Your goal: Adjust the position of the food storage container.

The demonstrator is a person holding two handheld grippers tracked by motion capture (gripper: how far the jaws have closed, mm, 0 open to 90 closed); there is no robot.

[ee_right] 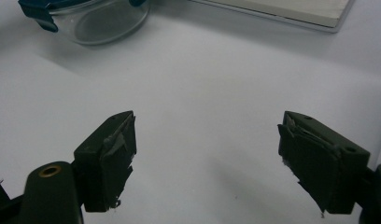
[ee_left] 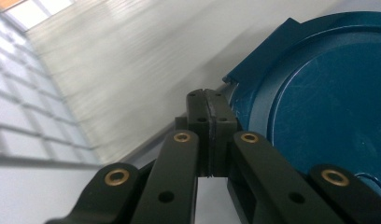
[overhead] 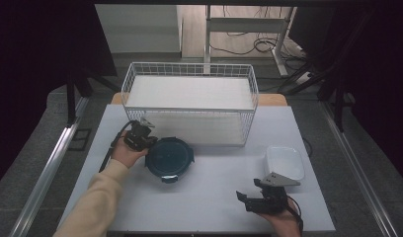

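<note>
While the left tongs (overhead: 149,140) sit clenched shut at the rim of a round glass container with a blue lid (overhead: 169,158), the person's left hand (overhead: 126,154) steadies them on the white counter (overhead: 214,197), just in front of a white wire basket (overhead: 189,103). Seen from the left gripper view, the pads (ee_left: 208,122) meet flat against each other with nothing visible between them, their tips right beside one of the lid's blue latches (ee_left: 261,58); whether they touch it cannot be told. Near the counter's front edge, well apart from the container, the right tongs (overhead: 249,199) stand released and wide, gripping nothing, with a white rectangular dish (overhead: 284,162) just beyond them. Working that latch well looks to call for a short, level nudge at the flap's edge rather than a push on the lid. Bringing the free tongs across to brace the glass body (ee_right: 102,21) would likely stop the container from skating toward the basket.
</note>
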